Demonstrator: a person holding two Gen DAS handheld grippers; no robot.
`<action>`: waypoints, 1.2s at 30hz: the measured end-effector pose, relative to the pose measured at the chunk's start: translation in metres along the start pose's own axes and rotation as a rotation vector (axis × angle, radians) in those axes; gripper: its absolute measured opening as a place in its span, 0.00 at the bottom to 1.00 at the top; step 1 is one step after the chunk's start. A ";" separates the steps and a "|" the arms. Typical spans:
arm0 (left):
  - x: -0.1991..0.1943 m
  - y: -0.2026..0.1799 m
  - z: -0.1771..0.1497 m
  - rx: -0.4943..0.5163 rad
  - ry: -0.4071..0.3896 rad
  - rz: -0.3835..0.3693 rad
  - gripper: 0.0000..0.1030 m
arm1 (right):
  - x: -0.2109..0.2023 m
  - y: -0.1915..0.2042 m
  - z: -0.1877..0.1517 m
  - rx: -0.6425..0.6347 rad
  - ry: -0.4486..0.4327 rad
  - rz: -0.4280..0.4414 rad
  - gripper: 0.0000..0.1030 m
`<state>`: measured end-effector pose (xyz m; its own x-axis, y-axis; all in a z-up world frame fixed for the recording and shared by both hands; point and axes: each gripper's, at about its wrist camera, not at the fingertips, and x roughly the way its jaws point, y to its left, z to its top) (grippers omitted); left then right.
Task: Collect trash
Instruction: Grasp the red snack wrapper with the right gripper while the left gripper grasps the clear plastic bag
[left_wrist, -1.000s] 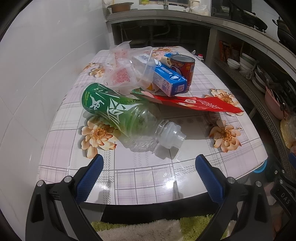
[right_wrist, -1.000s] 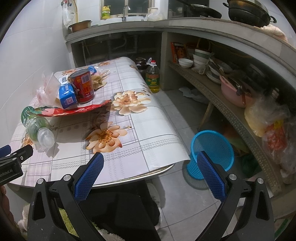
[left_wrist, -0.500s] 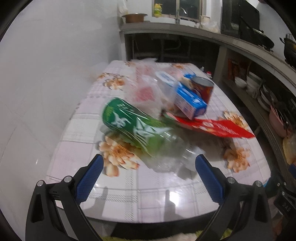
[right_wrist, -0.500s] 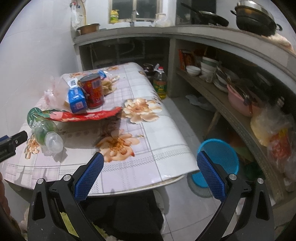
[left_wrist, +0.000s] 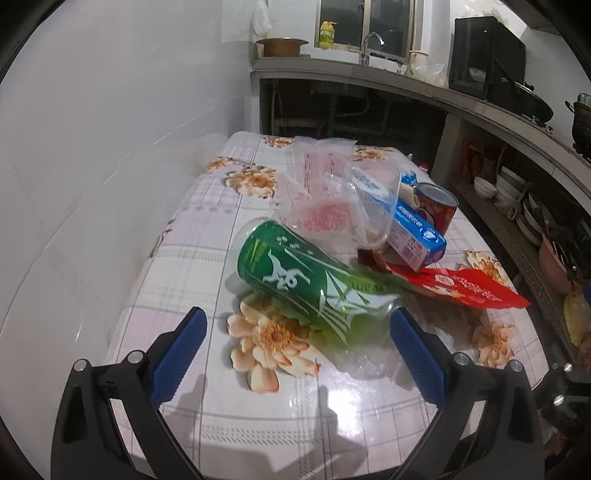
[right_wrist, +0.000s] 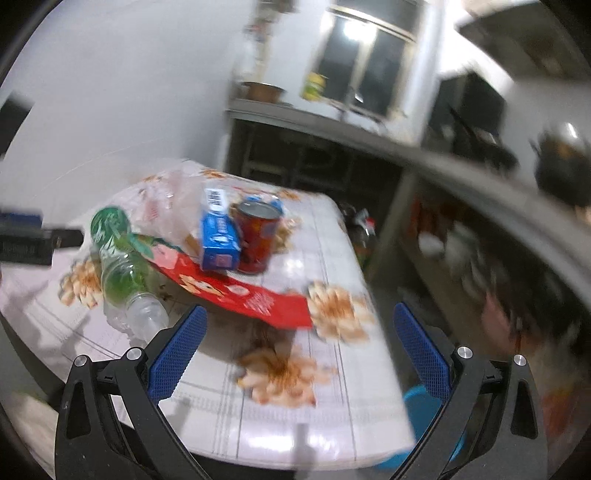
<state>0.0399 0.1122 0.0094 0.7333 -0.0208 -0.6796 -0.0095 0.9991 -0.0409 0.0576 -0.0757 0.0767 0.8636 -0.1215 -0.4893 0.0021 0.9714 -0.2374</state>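
Both hand-held grippers, left (left_wrist: 297, 341) and right (right_wrist: 295, 341), spread wide, empty, seemingly above green bottle (left_wrist: 295, 280).

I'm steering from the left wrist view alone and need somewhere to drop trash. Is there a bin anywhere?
Observer: Yes. In the right wrist view a blue bin, blurred, shows on the floor below the table corner.
Operator: Is the right gripper free?
Observer: The right gripper has its fingers wide apart, with nothing between them.
Operator: Which way does the green bottle's mouth point?
Observer: The green bottle lies on its side, with its clear mouth end toward the near table edge.
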 end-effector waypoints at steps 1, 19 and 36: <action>0.002 0.000 0.001 0.000 -0.003 -0.003 0.94 | 0.003 0.006 0.002 -0.043 -0.007 0.012 0.93; 0.025 0.006 0.054 0.034 -0.131 -0.249 0.94 | 0.076 0.070 0.001 -0.573 0.075 0.195 0.16; 0.135 -0.011 0.112 -0.002 0.197 -0.233 0.63 | 0.049 0.044 -0.008 -0.397 0.104 0.239 0.01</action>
<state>0.2158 0.1023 0.0001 0.5699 -0.2564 -0.7807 0.1421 0.9665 -0.2138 0.0959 -0.0409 0.0355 0.7611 0.0567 -0.6461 -0.4011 0.8240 -0.4002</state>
